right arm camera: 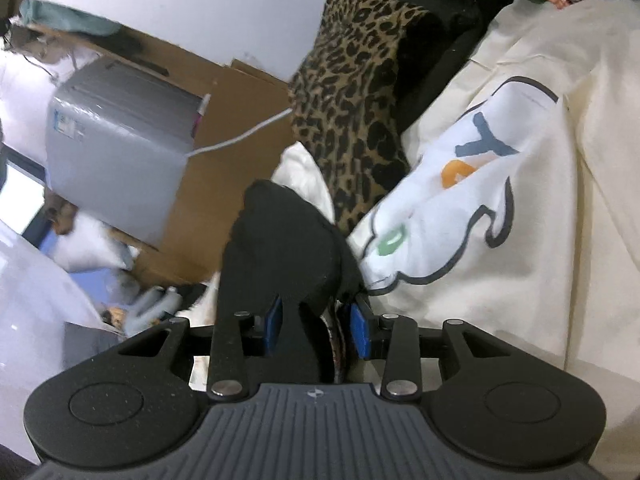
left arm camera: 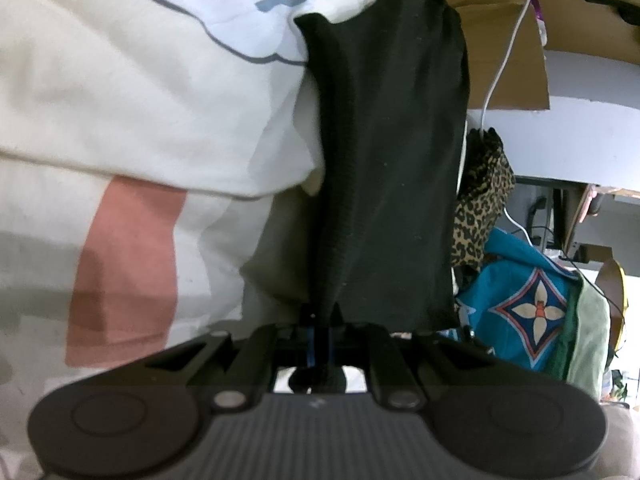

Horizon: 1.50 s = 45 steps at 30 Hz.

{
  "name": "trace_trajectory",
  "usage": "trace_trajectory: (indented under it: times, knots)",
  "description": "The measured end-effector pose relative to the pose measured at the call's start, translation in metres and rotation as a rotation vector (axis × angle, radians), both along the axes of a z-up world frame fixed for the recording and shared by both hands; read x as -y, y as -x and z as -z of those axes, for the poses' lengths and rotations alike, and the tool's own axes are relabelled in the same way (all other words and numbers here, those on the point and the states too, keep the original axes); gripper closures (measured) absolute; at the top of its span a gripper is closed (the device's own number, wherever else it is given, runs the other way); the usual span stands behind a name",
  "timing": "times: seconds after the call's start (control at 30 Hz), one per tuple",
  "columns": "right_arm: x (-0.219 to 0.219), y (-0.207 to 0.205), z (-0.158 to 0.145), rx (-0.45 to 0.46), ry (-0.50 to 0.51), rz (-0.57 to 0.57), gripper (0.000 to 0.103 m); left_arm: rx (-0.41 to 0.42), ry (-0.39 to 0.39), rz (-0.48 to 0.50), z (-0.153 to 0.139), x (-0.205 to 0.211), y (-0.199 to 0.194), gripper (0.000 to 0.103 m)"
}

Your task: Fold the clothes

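A wide cream-white cotton garment printed with grey outlines and blue, orange and green letters point(left arm camera: 132, 92) filled the left half of the left wrist view and the right half of the right wrist view point(right arm camera: 532, 216), lying rumpled as the largest surface; a salmon-pink block showed on its lower part in the left view. Over it hung the task's piece, a long black knitted garment point(left arm camera: 384, 152), stretched as a band whose long axis ran from the near edge of the left wrist view up and away to the top, where it narrowed out of sight. Its near end was pinched in the left gripper point(left arm camera: 320, 332), whose blue-padded jaws were clamped together on the fabric. In the right wrist view another part of the black cloth point(right arm camera: 288, 248) was bunched into a rounded mound pointing away from the camera, and the right gripper point(right arm camera: 316, 320) grasped that bundle with its blue pads partly apart around it. Beside the black piece lay a leopard-print tan and black cloth point(right arm camera: 352, 92), and further right in the left view a teal fabric with a cream flower in a red-edged diamond point(left arm camera: 528, 304). Behind stood brown cardboard boxes point(right arm camera: 240, 100), crossed by a thin white cable point(right arm camera: 240, 140).
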State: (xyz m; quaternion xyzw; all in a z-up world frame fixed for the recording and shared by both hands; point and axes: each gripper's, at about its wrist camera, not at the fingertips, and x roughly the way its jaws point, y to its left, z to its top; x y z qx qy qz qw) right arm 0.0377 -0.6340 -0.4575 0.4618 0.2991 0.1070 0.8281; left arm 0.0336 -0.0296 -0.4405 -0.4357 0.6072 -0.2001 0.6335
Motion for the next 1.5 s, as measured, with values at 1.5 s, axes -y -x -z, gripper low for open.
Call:
trace_trajectory:
  times: [1.5]
  knots:
    - [-0.062, 0.077, -0.044, -0.297, 0.017, -0.103, 0.096, 0.009, -0.188, 0.183, -0.089, -0.056, 0.013, 0.097]
